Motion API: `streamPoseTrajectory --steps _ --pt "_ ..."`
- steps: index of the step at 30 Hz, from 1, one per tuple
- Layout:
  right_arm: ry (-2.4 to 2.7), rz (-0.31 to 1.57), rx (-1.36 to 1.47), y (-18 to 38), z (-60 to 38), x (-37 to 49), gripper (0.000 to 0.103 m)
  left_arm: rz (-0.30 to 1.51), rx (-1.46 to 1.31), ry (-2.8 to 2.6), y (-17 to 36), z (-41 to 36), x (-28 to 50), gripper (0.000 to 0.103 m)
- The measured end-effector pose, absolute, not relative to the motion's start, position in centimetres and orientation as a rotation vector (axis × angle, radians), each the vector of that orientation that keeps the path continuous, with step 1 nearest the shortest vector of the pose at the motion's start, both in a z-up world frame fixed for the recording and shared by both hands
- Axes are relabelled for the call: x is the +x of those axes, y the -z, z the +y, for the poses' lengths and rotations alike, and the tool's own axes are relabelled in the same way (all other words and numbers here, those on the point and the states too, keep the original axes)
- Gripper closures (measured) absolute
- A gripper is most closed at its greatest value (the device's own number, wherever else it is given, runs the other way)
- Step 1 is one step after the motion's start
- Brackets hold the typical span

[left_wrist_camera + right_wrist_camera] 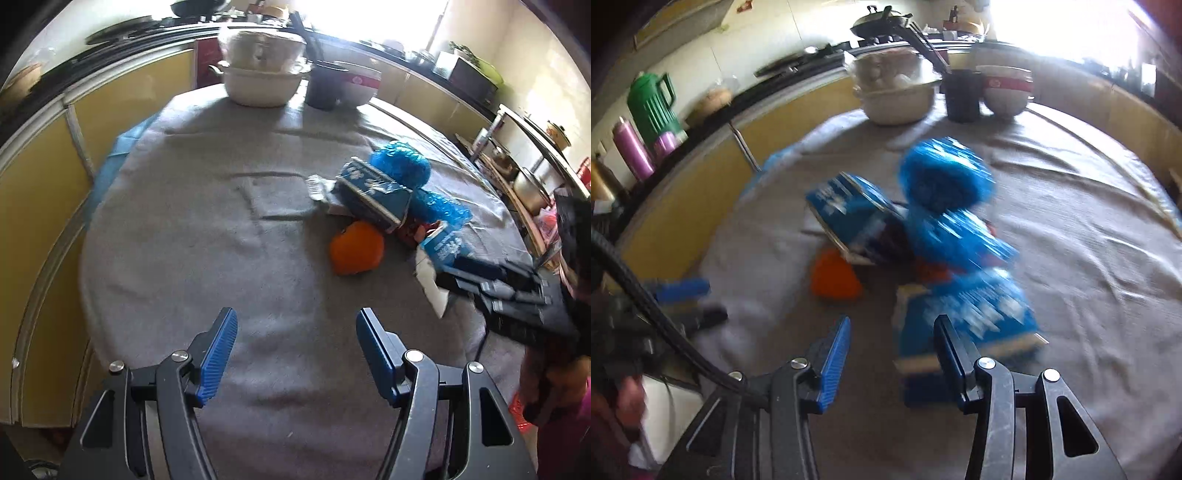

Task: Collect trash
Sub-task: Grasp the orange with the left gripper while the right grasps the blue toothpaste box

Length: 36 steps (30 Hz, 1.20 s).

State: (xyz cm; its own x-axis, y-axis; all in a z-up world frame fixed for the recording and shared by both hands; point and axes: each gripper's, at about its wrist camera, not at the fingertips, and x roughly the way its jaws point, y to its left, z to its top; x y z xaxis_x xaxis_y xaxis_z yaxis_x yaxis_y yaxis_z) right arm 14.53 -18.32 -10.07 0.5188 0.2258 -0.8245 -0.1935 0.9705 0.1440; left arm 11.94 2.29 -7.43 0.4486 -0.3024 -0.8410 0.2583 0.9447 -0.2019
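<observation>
Mid-desk [184, 221], trash [373, 199] lies uncollected; left claw [295, 354] gapes empty, right claw [892, 350] half-open around nothing.

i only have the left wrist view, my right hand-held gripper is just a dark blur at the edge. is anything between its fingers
Observer: The near end of a blue carton lies between the fingers of the right hand-held gripper, but a gap shows beside one pad, so nothing is clamped.
Operator: ok. anything on the worktop left of the table, its all dark on my side
Observer: A green jug stands on the counter there.
Operator: anything next to it
Observer: Purple bottles stand just in front of it.
</observation>
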Motion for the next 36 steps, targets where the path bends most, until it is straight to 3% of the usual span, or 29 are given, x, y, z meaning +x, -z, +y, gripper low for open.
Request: streamPoseTrajectory --steps 7,12,17,18,20,21,36 --pt "-0.18 1.015 0.138 10.8 -23.6 10.8 0.051 1.04 -0.055 0.453 8.6 -1.6 15.0 0.035" --pt "-0.159 0.925 0.21 10.2 -25.7 9.0 0.025 1.054 -0.045 0.488 10.0 -3.9 16.2 0.035" --pt "-0.155 0.897 0.166 10.6 -25.6 9.4 0.025 1.057 -0.057 0.506 10.6 -4.7 17.1 0.036" --pt "-0.159 0.901 0.16 10.8 -25.5 9.8 0.025 1.055 -0.06 0.507 10.7 -4.7 17.2 0.039" --pt "-0.177 0.897 0.156 11.1 -25.2 10.4 0.025 1.049 -0.058 0.498 10.8 -4.3 17.4 0.056" --pt "-0.181 0.893 0.158 11.4 -24.9 10.8 0.025 1.049 -0.056 0.496 10.9 -4.1 17.4 0.058" --pt "-0.262 0.837 0.157 12.4 -23.4 13.8 0.02 1.037 -0.11 0.529 11.1 -2.6 17.2 0.064"
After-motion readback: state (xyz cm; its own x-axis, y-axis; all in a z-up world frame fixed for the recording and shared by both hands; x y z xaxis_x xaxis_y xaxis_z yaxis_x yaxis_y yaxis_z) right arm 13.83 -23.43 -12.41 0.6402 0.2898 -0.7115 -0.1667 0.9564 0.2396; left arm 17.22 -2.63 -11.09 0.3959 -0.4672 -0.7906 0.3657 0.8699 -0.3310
